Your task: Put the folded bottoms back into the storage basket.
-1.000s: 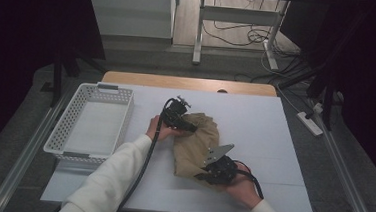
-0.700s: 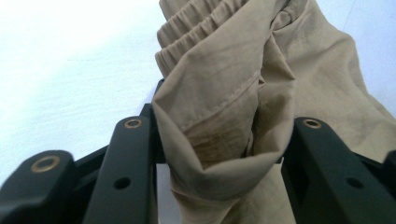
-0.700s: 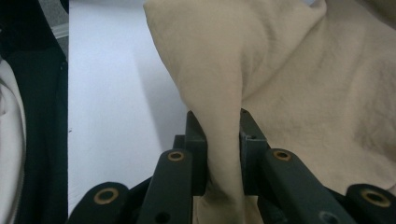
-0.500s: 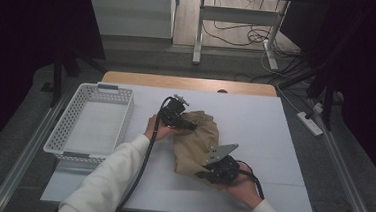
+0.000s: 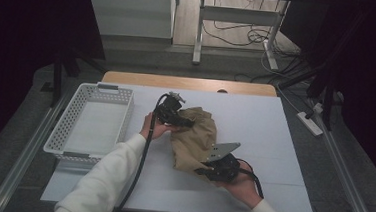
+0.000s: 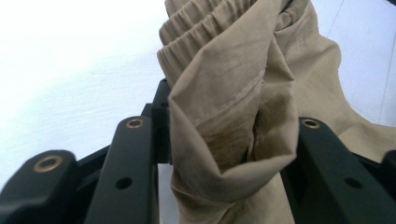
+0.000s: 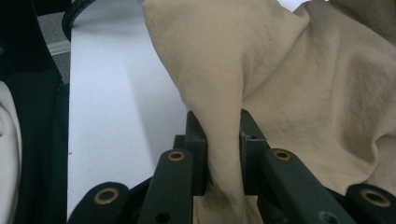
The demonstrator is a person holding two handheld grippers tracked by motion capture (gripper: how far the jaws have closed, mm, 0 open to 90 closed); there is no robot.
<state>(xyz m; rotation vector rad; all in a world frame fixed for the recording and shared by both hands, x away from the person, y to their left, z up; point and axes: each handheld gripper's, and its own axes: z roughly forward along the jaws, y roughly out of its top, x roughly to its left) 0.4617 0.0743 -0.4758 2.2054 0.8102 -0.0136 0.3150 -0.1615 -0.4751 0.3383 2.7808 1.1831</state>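
- A crumpled tan garment (image 5: pixel 195 139) lies near the middle of a white table (image 5: pixel 274 137), gripped at two ends by a person working a hand-held gripper in each hand.
- The left gripper (image 5: pixel 182 121) pinches the garment's far edge; in the left gripper view its jaws clamp a thick fold just below the gathered elastic band (image 6: pixel 205 28).
- The right gripper (image 5: pixel 202 170) pinches the near edge; in the right gripper view a narrow ridge of fabric (image 7: pixel 224 130) is squeezed between its jaws.
- A white slatted basket (image 5: pixel 64 127) stands at the table's left edge, well apart from the garment, with bare tabletop between them.
- The left gripper's black cable (image 5: pixel 139 168) trails along the white sleeve (image 5: pixel 105 180) towards the table's near edge.
- Beyond the table, a power strip (image 5: pixel 309 123) and loose cables (image 5: pixel 236 36) lie on the floor.
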